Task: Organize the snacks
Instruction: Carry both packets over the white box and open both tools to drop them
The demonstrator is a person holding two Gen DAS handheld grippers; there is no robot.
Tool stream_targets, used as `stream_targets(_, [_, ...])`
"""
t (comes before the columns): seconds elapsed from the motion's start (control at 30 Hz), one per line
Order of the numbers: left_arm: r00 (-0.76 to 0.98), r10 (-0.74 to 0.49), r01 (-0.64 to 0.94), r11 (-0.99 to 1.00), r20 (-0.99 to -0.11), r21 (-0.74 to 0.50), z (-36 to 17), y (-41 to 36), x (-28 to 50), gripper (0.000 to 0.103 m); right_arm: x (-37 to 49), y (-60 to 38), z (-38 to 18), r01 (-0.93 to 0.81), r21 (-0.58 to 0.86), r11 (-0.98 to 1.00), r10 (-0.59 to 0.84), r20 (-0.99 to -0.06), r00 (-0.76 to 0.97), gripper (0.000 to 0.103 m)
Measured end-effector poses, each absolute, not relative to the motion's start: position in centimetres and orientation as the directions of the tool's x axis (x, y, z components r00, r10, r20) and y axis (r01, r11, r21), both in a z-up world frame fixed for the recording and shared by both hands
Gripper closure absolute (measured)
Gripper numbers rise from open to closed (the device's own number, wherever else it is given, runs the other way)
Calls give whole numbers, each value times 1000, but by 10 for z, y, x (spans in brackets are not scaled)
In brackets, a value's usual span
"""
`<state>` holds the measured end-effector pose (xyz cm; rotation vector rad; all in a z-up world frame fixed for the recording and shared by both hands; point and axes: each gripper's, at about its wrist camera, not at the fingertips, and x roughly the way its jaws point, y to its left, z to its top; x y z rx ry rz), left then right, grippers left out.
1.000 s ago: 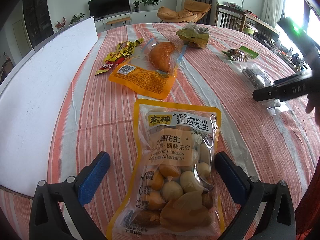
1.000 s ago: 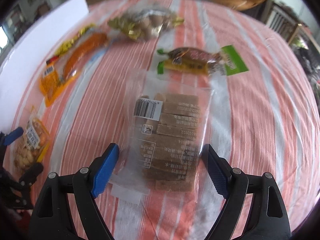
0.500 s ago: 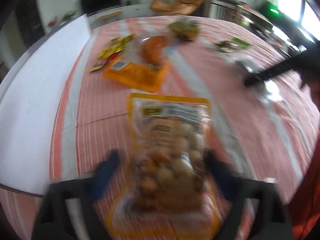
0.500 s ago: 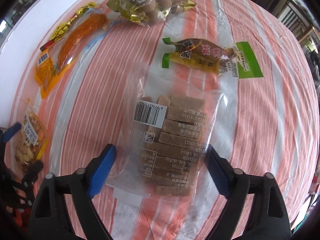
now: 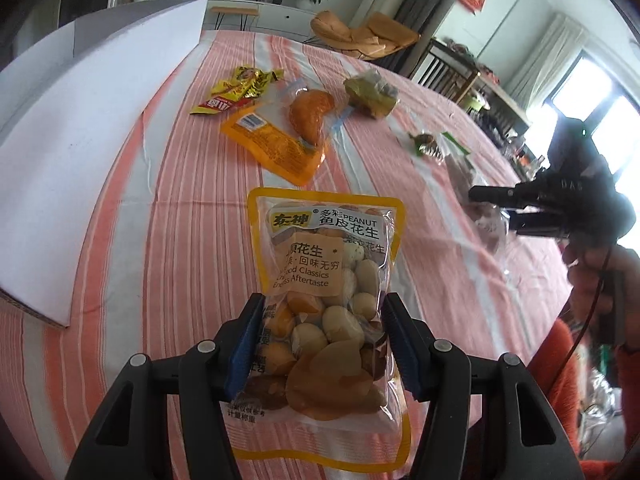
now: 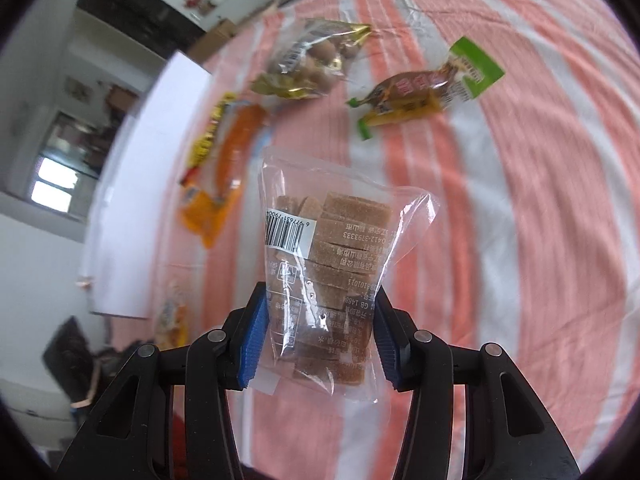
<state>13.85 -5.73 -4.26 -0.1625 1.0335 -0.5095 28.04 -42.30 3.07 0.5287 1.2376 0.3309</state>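
Observation:
My left gripper (image 5: 322,340) is shut on a yellow-edged bag of coated peanuts (image 5: 324,276) and holds it above the striped tablecloth (image 5: 168,216). My right gripper (image 6: 316,340) is shut on a clear bag of brown cake slices (image 6: 328,264), lifted off the table. The right gripper also shows in the left wrist view (image 5: 532,208) at the right. On the cloth lie an orange chicken-leg pack (image 5: 288,132), yellow sachets (image 5: 236,90), a gold bag of round snacks (image 6: 308,64) and a green-tagged meat pack (image 6: 428,88).
A white board (image 5: 80,120) lies along the left side of the table. Chairs and a TV cabinet stand beyond the far edge. The person's hand (image 5: 600,280) is at the right.
Both grippers have closed on their bags and lifted them off the cloth. Both cameras have tilted up and swung, so the room shows more.

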Motion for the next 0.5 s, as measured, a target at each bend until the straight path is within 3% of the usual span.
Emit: stream_targets(0.5, [442, -547, 334, 836, -711, -436, -11, -44, 131, 44, 274, -362, 44, -68, 578, 813, 573, -775, 268, 52])
